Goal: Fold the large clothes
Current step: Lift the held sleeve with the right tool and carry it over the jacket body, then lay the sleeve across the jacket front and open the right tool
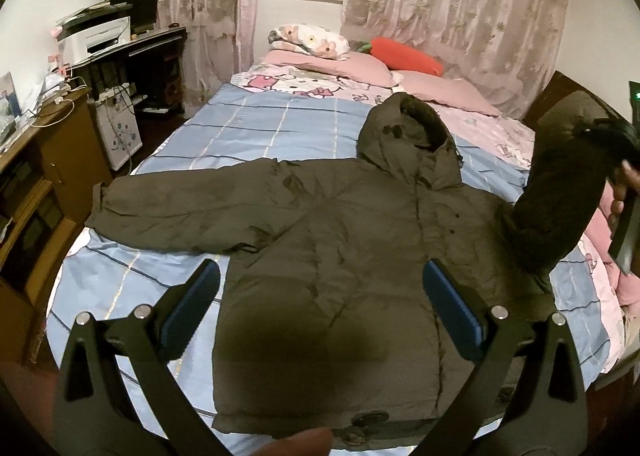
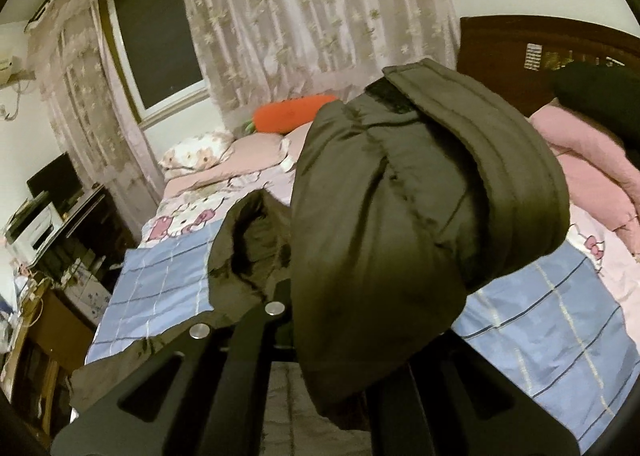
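Observation:
A dark olive hooded jacket (image 1: 332, 232) lies spread face up on the bed, hood toward the pillows, one sleeve (image 1: 168, 212) stretched flat to the left. My left gripper (image 1: 320, 296) is open and empty, hovering above the jacket's lower body. The other sleeve (image 1: 560, 192) is lifted off the bed at the right, held by my right gripper (image 1: 616, 148). In the right wrist view that sleeve's cuff (image 2: 420, 196) bulges up between the shut fingers and hides their tips; the hood (image 2: 256, 240) lies behind it.
The bed (image 1: 256, 128) has a blue checked cover, pink pillows (image 1: 340, 60) and an orange carrot cushion (image 1: 408, 54) at its head. A desk with a printer (image 1: 96, 36) and a wooden cabinet (image 1: 48, 160) stand left of the bed. A dark headboard (image 2: 520, 56) is at right.

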`<move>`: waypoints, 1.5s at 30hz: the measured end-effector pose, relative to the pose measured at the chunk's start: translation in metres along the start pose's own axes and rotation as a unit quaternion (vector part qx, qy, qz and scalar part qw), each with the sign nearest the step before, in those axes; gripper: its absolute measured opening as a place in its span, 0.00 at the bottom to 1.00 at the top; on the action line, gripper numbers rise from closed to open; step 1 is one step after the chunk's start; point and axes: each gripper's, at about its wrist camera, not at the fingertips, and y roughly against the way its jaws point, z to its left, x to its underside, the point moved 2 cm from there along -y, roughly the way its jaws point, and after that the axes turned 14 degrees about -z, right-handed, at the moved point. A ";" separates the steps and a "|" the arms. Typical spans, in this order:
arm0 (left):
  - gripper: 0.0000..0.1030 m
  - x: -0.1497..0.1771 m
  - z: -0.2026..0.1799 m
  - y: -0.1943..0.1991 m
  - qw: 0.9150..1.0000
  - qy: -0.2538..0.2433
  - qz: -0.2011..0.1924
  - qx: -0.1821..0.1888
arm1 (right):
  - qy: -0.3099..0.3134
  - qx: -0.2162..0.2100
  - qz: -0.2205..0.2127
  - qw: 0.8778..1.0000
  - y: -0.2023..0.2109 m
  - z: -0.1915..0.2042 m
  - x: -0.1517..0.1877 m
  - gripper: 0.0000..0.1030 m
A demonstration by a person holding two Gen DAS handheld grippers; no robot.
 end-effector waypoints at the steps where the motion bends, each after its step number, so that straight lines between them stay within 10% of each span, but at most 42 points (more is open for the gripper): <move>1: 0.98 0.000 0.001 0.000 1.000 0.000 0.001 0.000 | 0.003 -0.002 0.003 1.000 -0.002 0.007 0.004 0.04; 32: 0.98 0.005 0.051 -0.030 0.999 0.033 0.024 -0.033 | 0.169 -0.002 0.138 0.976 -0.133 0.149 0.220 0.16; 38: 0.98 0.004 0.052 -0.034 0.998 0.034 0.026 -0.035 | 0.171 -0.019 0.170 0.970 -0.135 0.164 0.245 0.46; 41: 0.98 0.004 0.052 -0.034 0.998 0.034 0.026 -0.035 | 0.168 -0.048 0.179 0.968 -0.128 0.171 0.247 0.84; 45: 0.98 0.003 0.052 -0.034 0.999 0.031 0.026 -0.035 | 0.174 -0.092 0.185 0.963 -0.116 0.188 0.249 0.93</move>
